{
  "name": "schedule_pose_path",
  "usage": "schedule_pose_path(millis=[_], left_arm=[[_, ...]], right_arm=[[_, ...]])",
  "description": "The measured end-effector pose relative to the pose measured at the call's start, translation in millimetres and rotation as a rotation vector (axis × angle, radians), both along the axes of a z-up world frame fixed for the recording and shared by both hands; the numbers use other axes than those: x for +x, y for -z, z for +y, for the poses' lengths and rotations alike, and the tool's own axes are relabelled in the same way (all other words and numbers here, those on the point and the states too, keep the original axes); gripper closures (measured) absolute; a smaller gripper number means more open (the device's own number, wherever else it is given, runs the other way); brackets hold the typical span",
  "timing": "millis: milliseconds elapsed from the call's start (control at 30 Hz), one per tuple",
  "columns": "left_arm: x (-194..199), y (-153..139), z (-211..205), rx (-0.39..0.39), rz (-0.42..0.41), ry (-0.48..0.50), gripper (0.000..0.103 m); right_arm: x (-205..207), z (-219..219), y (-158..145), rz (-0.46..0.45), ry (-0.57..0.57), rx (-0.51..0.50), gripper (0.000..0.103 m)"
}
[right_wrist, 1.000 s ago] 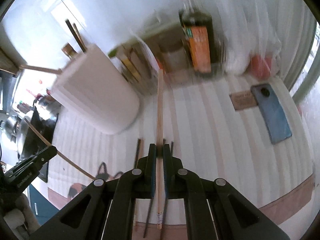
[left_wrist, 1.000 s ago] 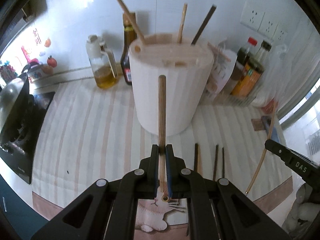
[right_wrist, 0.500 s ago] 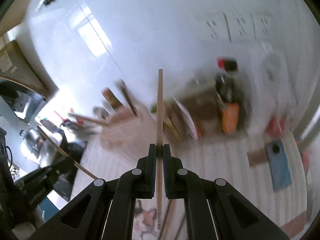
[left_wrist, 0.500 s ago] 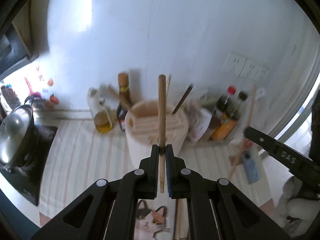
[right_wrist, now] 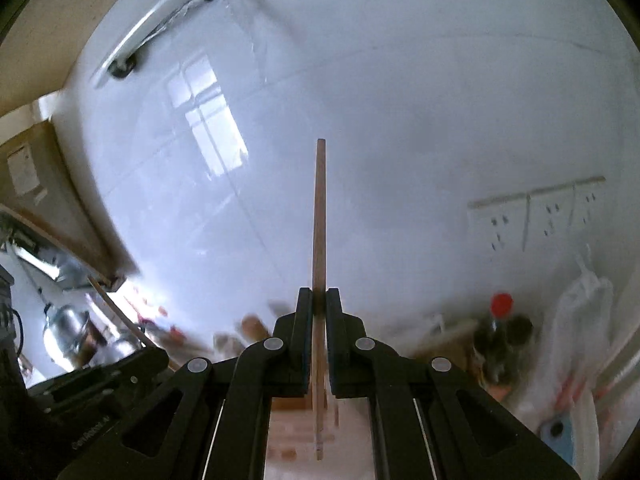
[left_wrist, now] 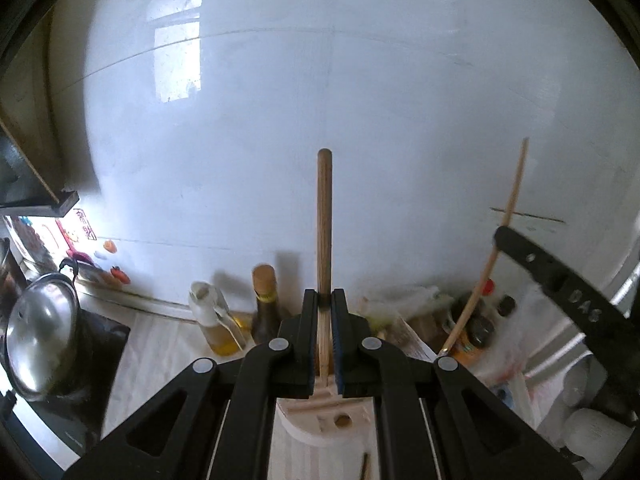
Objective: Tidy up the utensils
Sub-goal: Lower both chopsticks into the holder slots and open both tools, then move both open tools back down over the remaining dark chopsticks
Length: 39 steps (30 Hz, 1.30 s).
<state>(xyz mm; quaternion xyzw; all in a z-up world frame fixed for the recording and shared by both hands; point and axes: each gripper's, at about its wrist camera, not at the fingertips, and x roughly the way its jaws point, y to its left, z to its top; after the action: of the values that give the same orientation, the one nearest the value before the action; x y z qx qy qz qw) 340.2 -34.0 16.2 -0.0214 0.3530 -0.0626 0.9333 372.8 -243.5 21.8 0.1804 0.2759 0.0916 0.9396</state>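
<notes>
1. Where lettering shows, the right gripper (left_wrist: 560,280) seen in the left wrist view carries raised letters reading roughly "DAS"; red characters on a wall sticker (left_wrist: 86,229) are too small to read.
2. Left gripper (left_wrist: 325,304) is clamped on a round wooden stick (left_wrist: 325,220), upright, brown, blunt top end.
3. The stick's lower end sits just above the slotted top of a pale wooden holder (left_wrist: 332,416).
4. Right gripper (right_wrist: 319,300) is clamped on a thin, pale chopstick (right_wrist: 320,216), upright, square-ended.
5. Blurred holder (right_wrist: 292,432) lies below the chopstick tip.
6. Oil bottle (left_wrist: 216,320), dark bottle (left_wrist: 266,304) and pot lid (left_wrist: 40,340) stand behind and left.
</notes>
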Motion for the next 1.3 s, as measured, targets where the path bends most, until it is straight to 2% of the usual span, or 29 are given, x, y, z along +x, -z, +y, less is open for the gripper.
schedule_pose_path(millis=[167, 433, 600, 800, 967, 1033, 1067, 1100, 1133, 1167, 1233, 1267, 1300], left_arm=[[35.0, 10.7, 7.4, 0.002, 0.033, -0.032, 0.099], [67.4, 46.9, 14.6, -0.034, 0.118, -0.047, 0.099], [70.9, 62.8, 13.7, -0.050, 0.156, -0.044, 0.099], [69.8, 68.6, 17.2, -0.083, 0.178, -0.041, 0.098], [65.1, 61.2, 23.9, -0.098, 0.181, -0.061, 0.094], [60.7, 54.2, 28.0, -0.091, 0.167, -0.077, 0.084], [57.4, 49.1, 30.8, -0.086, 0.158, -0.089, 0.063], [53.8, 46.0, 33.5, -0.083, 0.145, -0.100, 0.036], [49.2, 41.7, 36.5, -0.074, 0.126, -0.118, 0.026], [42.3, 35.5, 39.6, -0.058, 0.097, -0.135, 0.020], [33.6, 30.6, 43.5, -0.036, 0.075, -0.147, 0.020], [28.8, 29.2, 45.0, -0.023, 0.072, -0.151, 0.014], [23.8, 29.2, 45.7, -0.006, 0.068, -0.152, 0.002]], right_arm=[[39.7, 10.3, 4.2, -0.017, 0.004, 0.001, 0.097], [80.4, 33.4, 41.1, -0.003, -0.032, -0.013, 0.097], [80.2, 42.9, 62.4, -0.018, -0.052, -0.033, 0.097], [72.7, 51.6, 77.4, -0.029, -0.085, -0.059, 0.097], [72.9, 53.1, 87.0, 0.022, -0.144, -0.057, 0.096], [71.7, 52.3, 90.2, 0.050, -0.167, -0.045, 0.093], [69.6, 50.6, 89.8, 0.064, -0.165, -0.040, 0.084], [67.9, 48.8, 88.8, 0.069, -0.168, -0.030, 0.074], [65.5, 46.7, 87.6, 0.070, -0.166, -0.023, 0.071], [61.8, 44.4, 85.3, 0.069, -0.156, -0.024, 0.067], [52.0, 37.5, 80.0, 0.066, -0.149, -0.019, 0.064], [45.7, 34.4, 76.7, 0.071, -0.134, -0.026, 0.062], [40.4, 31.4, 74.7, 0.074, -0.127, -0.022, 0.057]])
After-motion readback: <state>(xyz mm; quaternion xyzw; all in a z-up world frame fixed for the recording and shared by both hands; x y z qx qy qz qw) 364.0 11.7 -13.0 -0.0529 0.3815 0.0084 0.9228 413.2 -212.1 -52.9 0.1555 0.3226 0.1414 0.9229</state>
